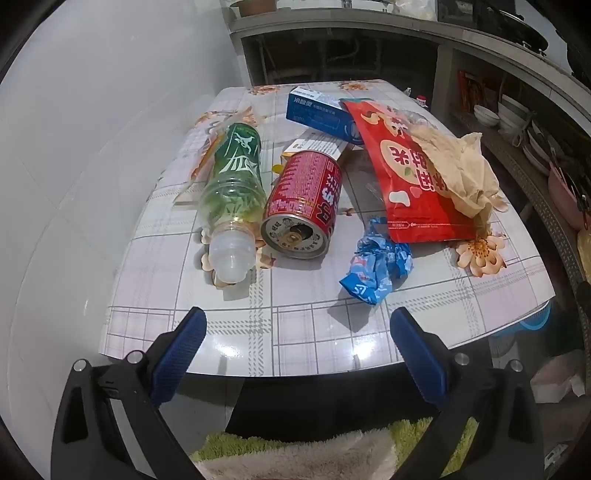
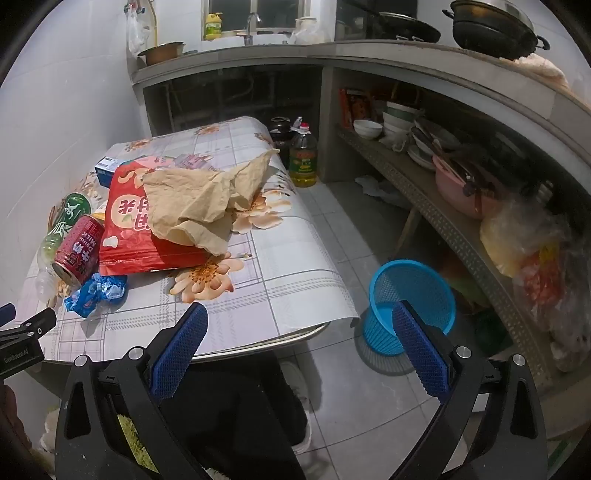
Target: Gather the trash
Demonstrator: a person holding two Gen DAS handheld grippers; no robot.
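Note:
Trash lies on a small table point(image 1: 314, 332) with a flowered plaid cover. In the left wrist view a green plastic bottle point(image 1: 232, 192) lies beside a red can point(image 1: 303, 203), with a crumpled blue wrapper point(image 1: 376, 266) to their right. Behind them are a red snack bag point(image 1: 399, 177), crumpled tan paper point(image 1: 458, 170), a blue box point(image 1: 317, 112) and a small orange-edged box point(image 1: 314, 144). My left gripper point(image 1: 298, 328) hangs open over the table's near edge, nothing between its blue pads. My right gripper point(image 2: 300, 325) is open above the table's right corner, empty. A blue mesh basket point(image 2: 410, 295) stands on the floor.
A concrete counter with pans point(image 2: 495, 26) runs along the right, with a shelf of bowls point(image 2: 369, 127) and a pink basin point(image 2: 461, 188) beneath. An oil bottle point(image 2: 303, 155) stands on the floor behind the table. A person's dark-trousered legs point(image 2: 240, 413) are below the grippers. White wall at left.

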